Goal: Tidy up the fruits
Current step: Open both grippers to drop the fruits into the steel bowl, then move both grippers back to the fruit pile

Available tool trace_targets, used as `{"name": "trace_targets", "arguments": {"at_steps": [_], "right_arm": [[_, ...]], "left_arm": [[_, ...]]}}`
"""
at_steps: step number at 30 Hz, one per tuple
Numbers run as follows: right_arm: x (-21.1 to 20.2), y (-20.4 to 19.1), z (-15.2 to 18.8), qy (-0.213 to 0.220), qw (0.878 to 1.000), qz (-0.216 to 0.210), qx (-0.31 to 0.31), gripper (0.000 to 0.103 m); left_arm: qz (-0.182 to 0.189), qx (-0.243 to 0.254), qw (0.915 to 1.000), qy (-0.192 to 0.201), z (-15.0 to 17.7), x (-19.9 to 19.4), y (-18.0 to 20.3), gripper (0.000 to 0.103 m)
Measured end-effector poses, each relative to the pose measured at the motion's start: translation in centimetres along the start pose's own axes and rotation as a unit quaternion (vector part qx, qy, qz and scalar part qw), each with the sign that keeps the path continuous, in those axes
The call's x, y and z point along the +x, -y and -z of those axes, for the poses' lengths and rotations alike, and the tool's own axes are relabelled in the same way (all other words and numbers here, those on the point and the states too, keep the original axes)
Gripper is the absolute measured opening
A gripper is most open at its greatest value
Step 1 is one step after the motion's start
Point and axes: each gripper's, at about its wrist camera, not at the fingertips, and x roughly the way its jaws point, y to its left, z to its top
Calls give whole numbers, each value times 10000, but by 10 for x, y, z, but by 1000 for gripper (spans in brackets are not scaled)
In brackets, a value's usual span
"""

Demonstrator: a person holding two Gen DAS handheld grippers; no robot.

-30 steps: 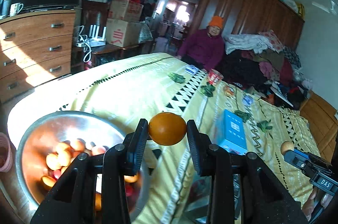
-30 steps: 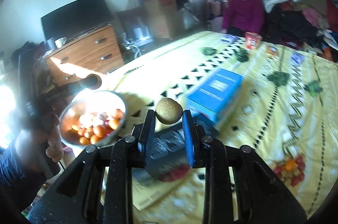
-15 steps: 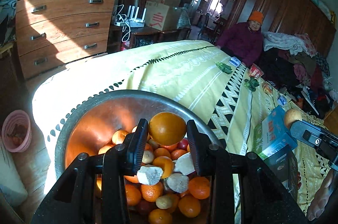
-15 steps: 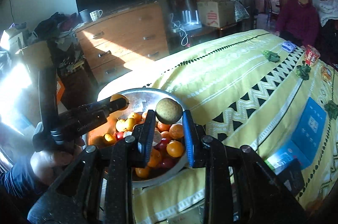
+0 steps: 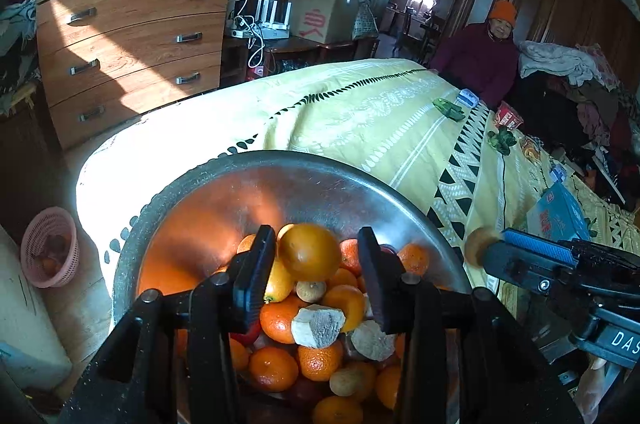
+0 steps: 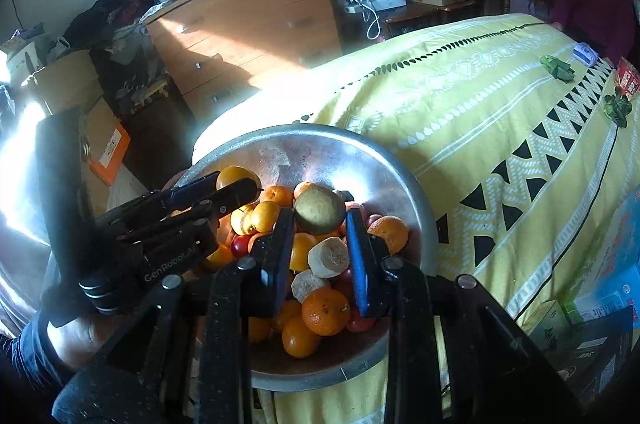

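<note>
Left wrist view: your left gripper (image 5: 316, 260) hangs over the steel bowl (image 5: 224, 183), which sits at the near left end of the bed (image 5: 360, 111).
Left fingers: they have just been opening; the orange (image 5: 309, 252) sits between them, close against the left one with a clear gap to the right one, so it looks released and dropping onto the pile.
Right fingers: your right gripper (image 6: 320, 224) is clamped narrow on a brownish round fruit (image 6: 319, 209), poised over the heaped fruit in the bowl's middle.
Step in hand: delivery of both fruits into the bowl; the left one is being let go, the right one not yet.
Next move, left: lift your gripper clear, out of the way of your right gripper just beside it.
Next move, right: spread the fingers low over the pile, away from the rim, so the fruit settles instead of rolling out onto the bed.
</note>
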Motion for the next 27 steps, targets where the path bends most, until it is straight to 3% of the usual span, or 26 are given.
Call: {"name": "trace_targets", "arguments": {"at_steps": [2, 5, 7, 11, 13, 17, 24, 27], "right_arm": [[0, 0, 0, -7, 10000, 54, 10, 27], [-10, -2, -1, 91, 9999, 118, 47, 30], [-26, -4, -1, 246, 9995, 181, 102, 34], [-92, -9, 16, 903, 9954, 257, 170, 39], [-121, -9, 30, 1136, 9925, 402, 222, 50], [-189, 0, 73, 1630, 9797, 1082, 438, 73], [-265, 33, 135, 1849, 9546, 2112, 994, 75], [-284, 39, 151, 1889, 9466, 2331, 1178, 77]], "left_arm": [[-65, 43, 9999, 91, 0, -5, 3, 61], [-253, 159, 9994, 184, -1, -13, 11, 81], [-473, 296, 9980, 287, -2, -23, 20, 88], [-695, 858, 9914, 698, 0, -60, 62, 102], [-590, 1056, 9892, 828, 2, -79, 88, 103], [-100, 1325, 9871, 892, 11, -106, 140, 103], [580, 1812, 9778, 884, 37, -132, 222, 103], [773, 1977, 9731, 893, 46, -141, 248, 103]]}}
